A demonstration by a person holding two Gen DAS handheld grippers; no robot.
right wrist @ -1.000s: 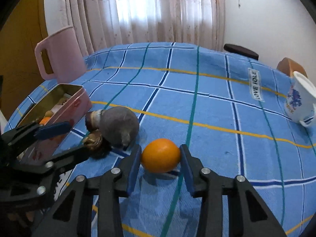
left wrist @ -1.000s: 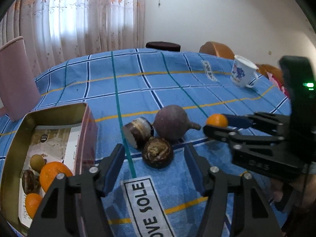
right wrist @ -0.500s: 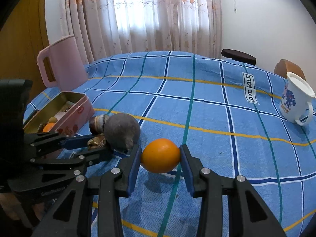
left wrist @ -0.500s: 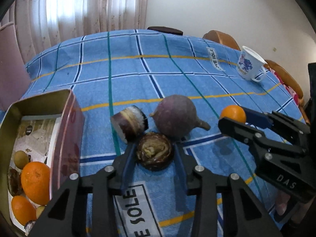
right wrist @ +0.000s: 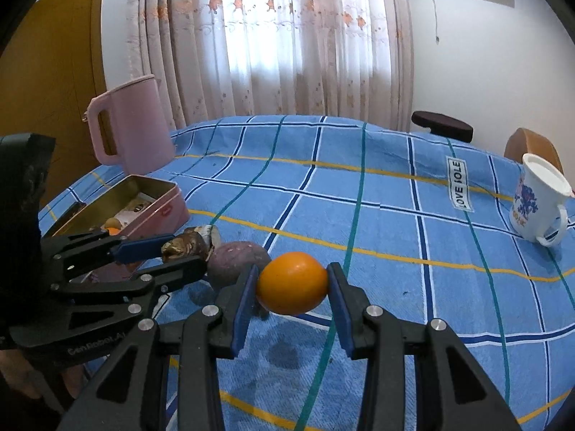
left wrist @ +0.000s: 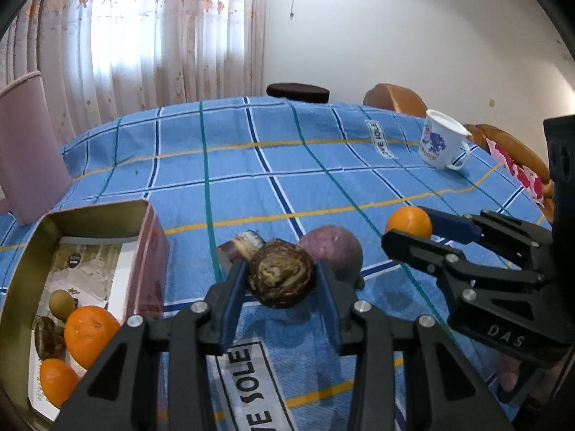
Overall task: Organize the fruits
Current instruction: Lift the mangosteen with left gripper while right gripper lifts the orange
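Observation:
My left gripper [left wrist: 282,276] is shut on a dark brown wrinkled fruit [left wrist: 282,276] and holds it above the blue checked cloth. My right gripper [right wrist: 291,289] is shut on an orange [right wrist: 291,289], also lifted. In the left wrist view the right gripper [left wrist: 408,224] with the orange [left wrist: 408,222] is at the right. A round purple fruit [left wrist: 332,253] and a brown cut fruit [left wrist: 240,246] lie on the cloth behind. The open tin box [left wrist: 93,212] at the left holds oranges [left wrist: 90,334] and small fruits. The left gripper [right wrist: 179,249] shows in the right wrist view.
A pink jug [right wrist: 131,125] stands behind the tin box [right wrist: 158,204]. A white mug with blue print [right wrist: 539,204] stands at the far right. Chairs [left wrist: 393,98] stand beyond the table's far edge.
My left gripper has closed on the brown fruit and lifted it off the cloth. My right gripper has risen with the orange.

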